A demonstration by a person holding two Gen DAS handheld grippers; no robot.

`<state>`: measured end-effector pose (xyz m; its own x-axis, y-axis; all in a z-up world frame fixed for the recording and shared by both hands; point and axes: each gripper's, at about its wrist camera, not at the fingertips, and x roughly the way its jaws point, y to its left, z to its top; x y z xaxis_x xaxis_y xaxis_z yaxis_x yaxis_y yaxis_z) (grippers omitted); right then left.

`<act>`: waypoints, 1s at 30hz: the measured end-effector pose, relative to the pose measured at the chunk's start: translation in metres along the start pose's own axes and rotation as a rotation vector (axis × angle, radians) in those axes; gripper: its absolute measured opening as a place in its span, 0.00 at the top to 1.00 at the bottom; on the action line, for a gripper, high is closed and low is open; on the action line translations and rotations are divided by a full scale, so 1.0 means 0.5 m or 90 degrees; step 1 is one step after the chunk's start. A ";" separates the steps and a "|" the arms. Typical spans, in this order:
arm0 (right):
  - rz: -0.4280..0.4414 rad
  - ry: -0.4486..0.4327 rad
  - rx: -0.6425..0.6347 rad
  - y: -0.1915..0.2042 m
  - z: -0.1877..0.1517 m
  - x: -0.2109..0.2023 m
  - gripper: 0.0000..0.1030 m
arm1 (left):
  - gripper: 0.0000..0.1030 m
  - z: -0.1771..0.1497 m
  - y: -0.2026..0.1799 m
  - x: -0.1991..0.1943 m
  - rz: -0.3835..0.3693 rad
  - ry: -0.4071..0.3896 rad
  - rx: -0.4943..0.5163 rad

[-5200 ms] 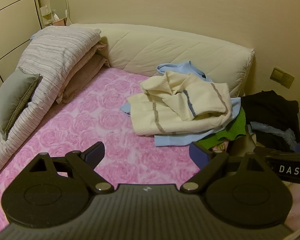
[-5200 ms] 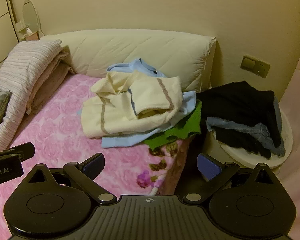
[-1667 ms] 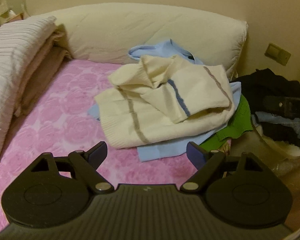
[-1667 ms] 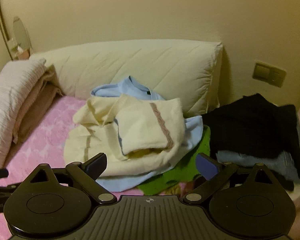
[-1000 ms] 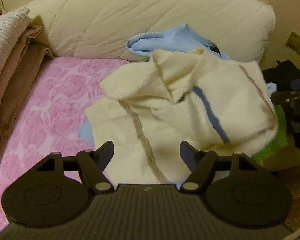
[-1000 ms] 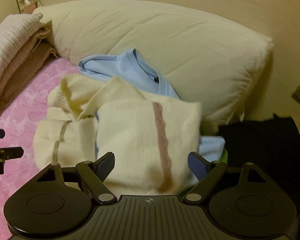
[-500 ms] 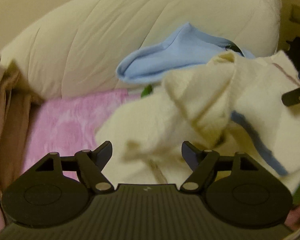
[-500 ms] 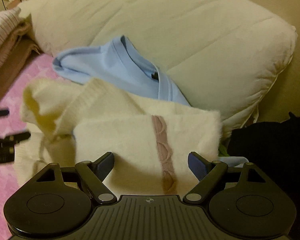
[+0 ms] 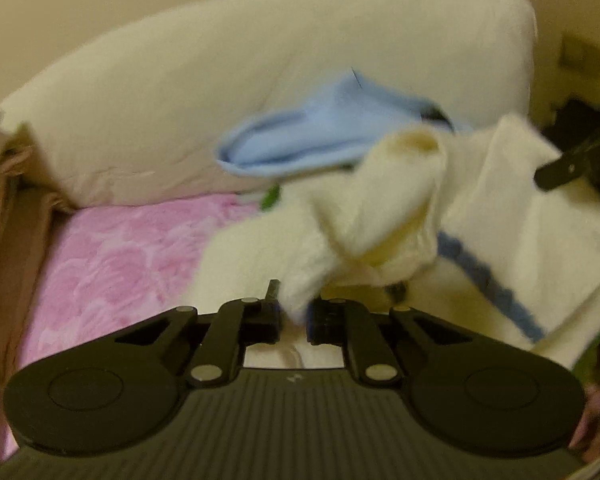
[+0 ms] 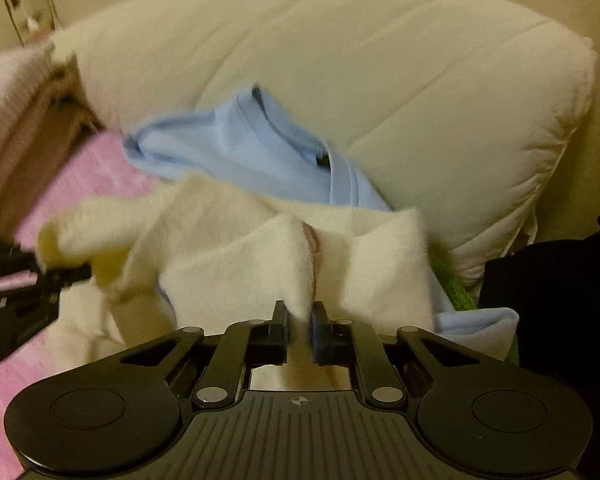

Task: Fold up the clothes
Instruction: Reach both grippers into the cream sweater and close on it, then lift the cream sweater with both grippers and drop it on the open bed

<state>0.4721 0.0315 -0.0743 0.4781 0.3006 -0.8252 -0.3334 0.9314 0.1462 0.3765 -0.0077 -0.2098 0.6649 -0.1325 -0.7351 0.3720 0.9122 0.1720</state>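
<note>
A cream knit sweater [image 9: 480,216] with a blue stripe and a brown stripe lies on top of a clothes pile on the pink bed. My left gripper [image 9: 294,314] is shut on a fold of the sweater at its left side. My right gripper [image 10: 299,320] is shut on the sweater [image 10: 228,264] next to the brown stripe. A light blue shirt [image 9: 312,136] lies under and behind it, also seen in the right wrist view [image 10: 240,148]. The left gripper [image 10: 28,284] shows at the left of the right wrist view.
A large cream pillow [image 10: 380,80] stands behind the pile. Folded bedding [image 10: 8,92] is stacked at the left. A green garment [image 10: 452,284] pokes out under the pile. Dark clothes [image 10: 548,288] lie at the right. The pink rose sheet [image 9: 112,256] spreads to the left.
Both grippers have closed from open onto the cream sweater, after moving in close to the pile. The sweater is bunched up at both grips.
</note>
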 end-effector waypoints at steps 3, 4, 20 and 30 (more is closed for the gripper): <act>0.034 -0.033 -0.014 0.011 0.005 -0.048 0.92 | 0.92 -0.016 0.021 -0.098 0.025 -0.023 -0.051; 0.052 -0.042 -0.023 0.024 0.003 -0.069 0.92 | 0.92 -0.024 0.027 -0.135 0.033 -0.032 -0.070; 0.440 -0.214 -0.228 0.367 -0.150 -0.507 0.92 | 0.93 -0.284 0.043 -0.975 0.347 -0.233 -0.253; 0.635 -0.225 -0.287 0.606 -0.340 -0.681 0.92 | 0.93 -0.493 0.041 -1.400 0.516 -0.215 -0.352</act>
<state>0.0701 0.1765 0.1581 0.0156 0.9699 -0.2431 -0.9178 0.1104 0.3813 -0.2412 0.1994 0.1466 0.7617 0.5766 -0.2955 -0.5606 0.8152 0.1457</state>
